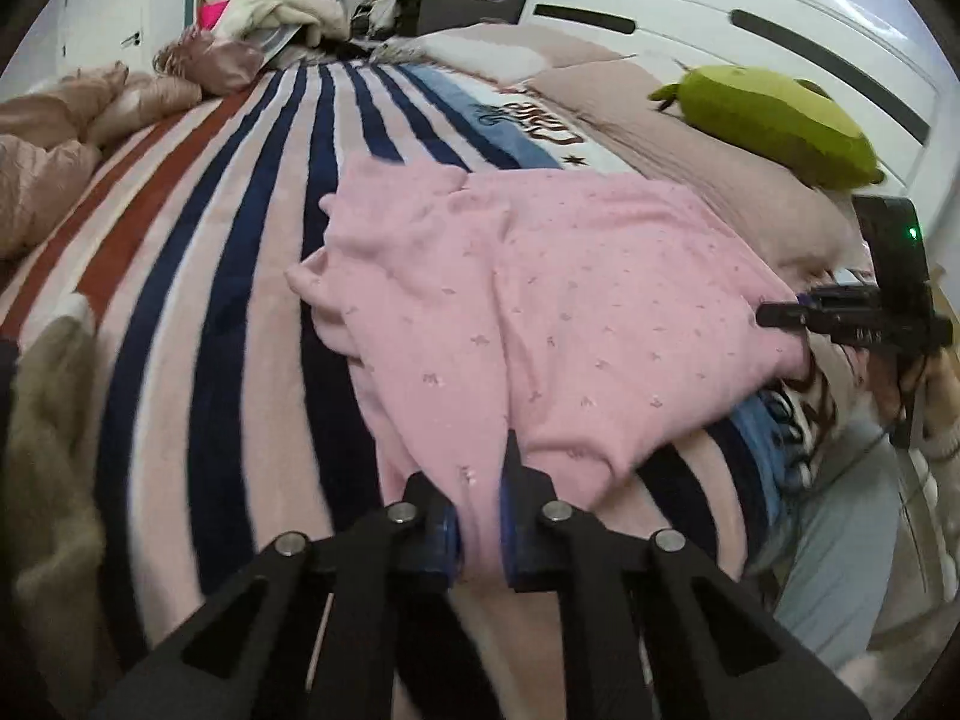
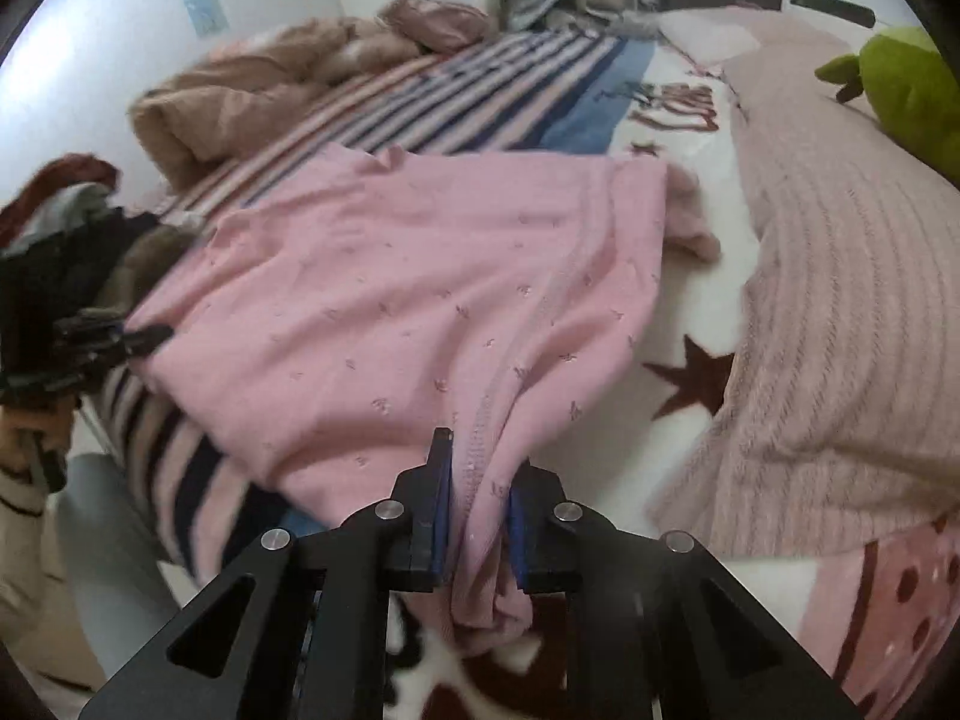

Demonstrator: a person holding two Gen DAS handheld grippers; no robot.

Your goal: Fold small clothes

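Observation:
A pink garment point(image 1: 540, 300) with small embroidered motifs lies spread on the striped blanket point(image 1: 228, 252) of a bed. My left gripper point(image 1: 480, 504) is shut on one near corner of it. My right gripper point(image 2: 480, 492) is shut on the other near corner, with bunched fabric hanging between its fingers. The garment also shows in the right wrist view point(image 2: 408, 300), stretched between the two grippers. The right gripper shows at the right edge of the left wrist view point(image 1: 780, 315). The left gripper shows at the left edge of the right wrist view point(image 2: 144, 339).
A green plush toy point(image 1: 774, 120) lies on a pink ribbed pillow point(image 2: 840, 312) at the right. Crumpled beige bedding point(image 2: 240, 96) is piled at the far left. A clothes heap point(image 1: 282, 12) sits at the bed's far end. A white headboard point(image 1: 750, 12) stands behind.

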